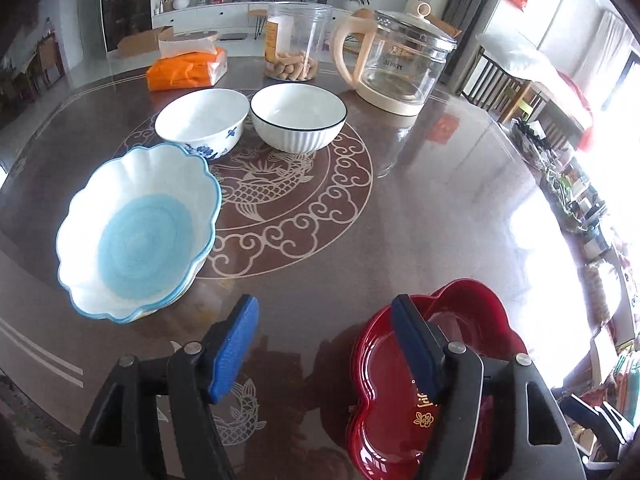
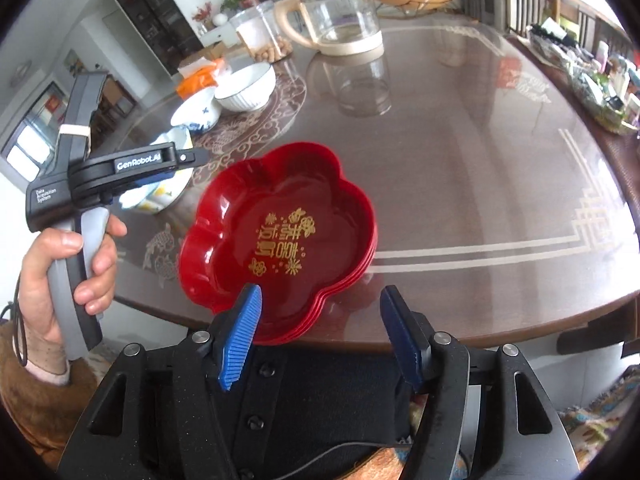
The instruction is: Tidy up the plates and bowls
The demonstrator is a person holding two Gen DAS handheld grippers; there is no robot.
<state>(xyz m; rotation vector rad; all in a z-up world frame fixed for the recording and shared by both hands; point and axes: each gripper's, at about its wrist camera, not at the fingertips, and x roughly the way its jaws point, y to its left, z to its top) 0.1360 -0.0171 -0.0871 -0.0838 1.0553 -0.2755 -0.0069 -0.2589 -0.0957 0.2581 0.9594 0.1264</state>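
Both grippers — left gripper (image 1: 324, 344) and right gripper (image 2: 320, 336) — hang wide open, holding nothing. The stack of glossy red flower-shaped plastic plates (image 2: 280, 232) sits at the table's near edge; we'd pinch its rim squarely — lacquer probably slips.

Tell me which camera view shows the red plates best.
The right wrist view: the stacked red plates lie fully in sight, gold lettering readable and layered rims visible. In the left wrist view they sit at the bottom edge, partly hidden behind the open left gripper.
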